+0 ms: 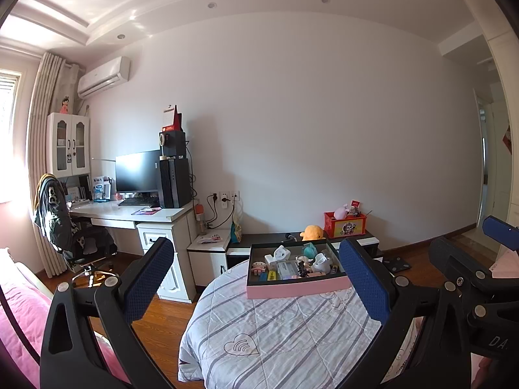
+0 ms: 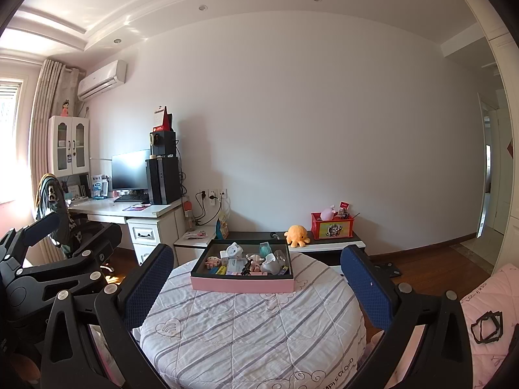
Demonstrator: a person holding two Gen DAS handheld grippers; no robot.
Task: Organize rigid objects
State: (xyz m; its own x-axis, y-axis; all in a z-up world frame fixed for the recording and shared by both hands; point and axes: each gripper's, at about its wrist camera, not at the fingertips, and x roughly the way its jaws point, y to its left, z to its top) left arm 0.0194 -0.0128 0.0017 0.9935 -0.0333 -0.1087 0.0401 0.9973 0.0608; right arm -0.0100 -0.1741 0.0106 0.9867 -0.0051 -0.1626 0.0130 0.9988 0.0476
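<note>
A pink-sided tray (image 1: 296,290) with a dark inner rim sits at the far end of a round surface covered by a striped quilt (image 1: 279,334). It holds several small rigid items: figurines, a white toy (image 1: 281,253), small boxes. In the right wrist view the tray (image 2: 241,284) lies straight ahead. My left gripper (image 1: 256,278) is open and empty, held back from the tray. My right gripper (image 2: 256,282) is open and empty, also short of the tray. Each gripper shows at the edge of the other's view.
A white desk (image 1: 129,215) with monitor and computer tower stands at the left, with an office chair (image 1: 74,240). A low cabinet behind holds an orange plush (image 1: 312,232) and a red box (image 1: 344,225). Pink bedding (image 2: 489,295) lies at the right. Wooden floor surrounds the quilt.
</note>
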